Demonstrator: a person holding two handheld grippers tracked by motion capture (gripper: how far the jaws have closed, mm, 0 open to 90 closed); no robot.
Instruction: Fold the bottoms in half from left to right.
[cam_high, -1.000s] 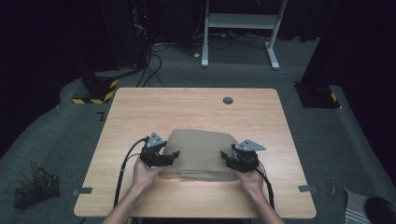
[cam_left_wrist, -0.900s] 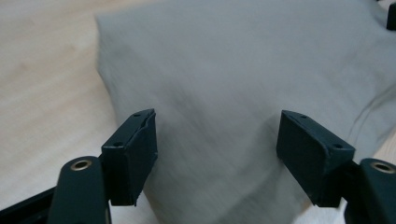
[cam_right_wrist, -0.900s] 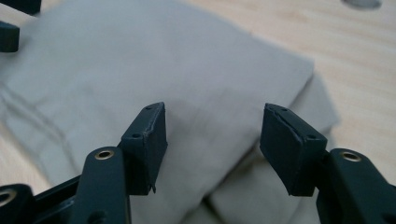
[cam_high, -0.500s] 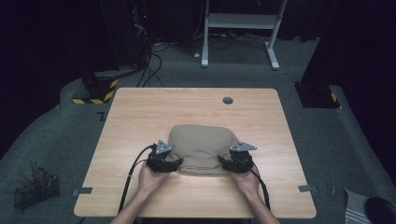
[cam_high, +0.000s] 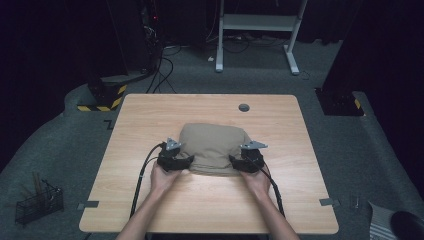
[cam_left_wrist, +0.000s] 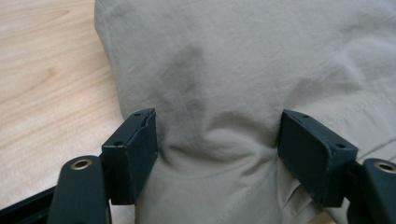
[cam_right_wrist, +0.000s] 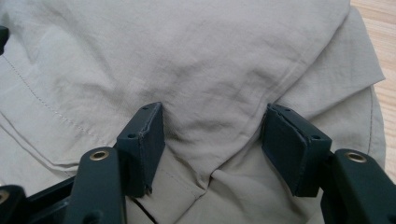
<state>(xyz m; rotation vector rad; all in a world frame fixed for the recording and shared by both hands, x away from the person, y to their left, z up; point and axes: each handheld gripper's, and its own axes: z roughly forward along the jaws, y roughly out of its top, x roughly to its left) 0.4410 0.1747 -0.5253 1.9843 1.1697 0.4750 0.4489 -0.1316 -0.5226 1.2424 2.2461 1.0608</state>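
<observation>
A tan cloth (cam_high: 212, 145) lies bunched into a domed, folded heap in the middle of the wooden table (cam_high: 150, 115). My left gripper (cam_high: 187, 161) is at the heap's near left corner and my right gripper (cam_high: 232, 161) at its near right corner, each held in a hand. In the left gripper view the left gripper (cam_left_wrist: 217, 126) stands open, its jaws wide apart with a puckered fold of the cloth (cam_left_wrist: 224, 70) pushed up between them. The right gripper (cam_right_wrist: 215, 121) is open in the same way, straddling a crease of the cloth (cam_right_wrist: 187, 56).
A round grommet hole (cam_high: 243, 107) sits near the table's far edge. On the floor are a wire basket (cam_high: 37, 202) at the left, a yellow-and-black striped base (cam_high: 100, 97) and a white desk frame (cam_high: 255, 22) behind. Bare wood surrounds the cloth.
The cloth has gone from a flatter spread sheet to a more compact domed heap, farther from the near edge. Both grippers have come closer together along its near side.
</observation>
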